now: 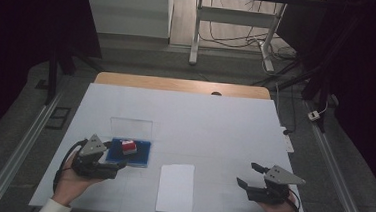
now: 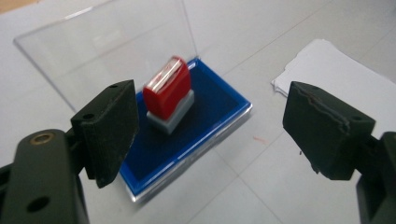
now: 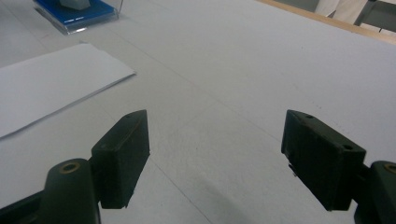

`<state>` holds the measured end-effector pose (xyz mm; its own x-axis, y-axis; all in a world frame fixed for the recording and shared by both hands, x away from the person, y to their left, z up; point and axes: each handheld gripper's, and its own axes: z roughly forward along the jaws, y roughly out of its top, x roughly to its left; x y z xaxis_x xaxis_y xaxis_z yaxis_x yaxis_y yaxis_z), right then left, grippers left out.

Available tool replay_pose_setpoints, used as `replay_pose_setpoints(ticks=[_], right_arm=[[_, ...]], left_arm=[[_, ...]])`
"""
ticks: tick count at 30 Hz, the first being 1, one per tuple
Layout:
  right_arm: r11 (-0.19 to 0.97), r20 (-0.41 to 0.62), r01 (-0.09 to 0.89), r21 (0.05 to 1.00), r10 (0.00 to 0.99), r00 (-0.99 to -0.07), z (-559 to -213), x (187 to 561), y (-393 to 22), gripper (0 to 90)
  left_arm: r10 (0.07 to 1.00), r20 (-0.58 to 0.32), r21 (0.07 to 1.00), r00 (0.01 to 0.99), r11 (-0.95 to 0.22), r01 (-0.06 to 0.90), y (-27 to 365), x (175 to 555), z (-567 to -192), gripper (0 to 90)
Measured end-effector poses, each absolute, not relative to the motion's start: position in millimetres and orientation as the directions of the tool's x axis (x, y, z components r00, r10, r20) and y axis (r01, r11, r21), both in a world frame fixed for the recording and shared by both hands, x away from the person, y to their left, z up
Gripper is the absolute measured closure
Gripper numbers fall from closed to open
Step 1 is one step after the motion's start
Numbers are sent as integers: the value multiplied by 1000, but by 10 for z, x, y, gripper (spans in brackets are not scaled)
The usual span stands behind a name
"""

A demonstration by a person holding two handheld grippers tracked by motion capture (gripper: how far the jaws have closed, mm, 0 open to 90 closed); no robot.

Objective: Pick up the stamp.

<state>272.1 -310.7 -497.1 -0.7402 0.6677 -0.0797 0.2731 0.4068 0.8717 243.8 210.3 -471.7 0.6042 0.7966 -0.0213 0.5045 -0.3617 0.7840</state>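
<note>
Stamp: red self-inking stamp (image 2: 168, 93) with a grey base, standing on the blue ink pad (image 2: 187, 135); upright, slightly turned; untouched by either claw
Ink pad: blue pad in a clear case, lid (image 2: 107, 51) raised behind it; lies on the left part of the table (image 1: 215, 123), just ahead of the left claw; seen in the high view as pad (image 1: 140, 155) with stamp (image 1: 129, 146) on it
Paper: white sheet (image 1: 176, 187) flat on the table, near the front edge, between the two claws and just right of the pad; bare, no print that can be made out
Left claw: left claw (image 2: 210, 126) spread wide, holding nothing; jaws stand to either side of the line to the stamp, short of it, not touching stamp or pad; in the high view it (image 1: 114, 165) sits at the pad's near-left corner
Right claw: right claw (image 3: 215, 158) spread wide, empty; hovers over bare table at the right, well apart from paper and pad; seen from above at (image 1: 249, 175)
Step in hand: judged as the approach to grasp the stamp; nothing yet gripped
Next move calls for: left claw to advance until the jaws flank the red body, then close on its two broad sides; grip should sit above the grey base; keep clear of the raised lid behind
Risk: a skewed closing could tip the stamp on the pad or nudge the case; the right claw may need to steady the paper
</note>
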Motion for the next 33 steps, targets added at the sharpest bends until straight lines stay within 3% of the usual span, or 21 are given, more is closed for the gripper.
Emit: replay_pose_setpoints(ticks=[8, 33], right_arm=[[440, -116, 254, 861, 657, -745, -4976, 2691, -3049, 234], [472, -135, 272, 838, 664, -735, -5039, 2685, -3035, 240]], left_arm=[[780, 8, 764, 626, -409, 500, 2020, 2557, -4624, 198], [739, -27, 684, 674, -477, 551, 2008, 3082, -4678, 296]])
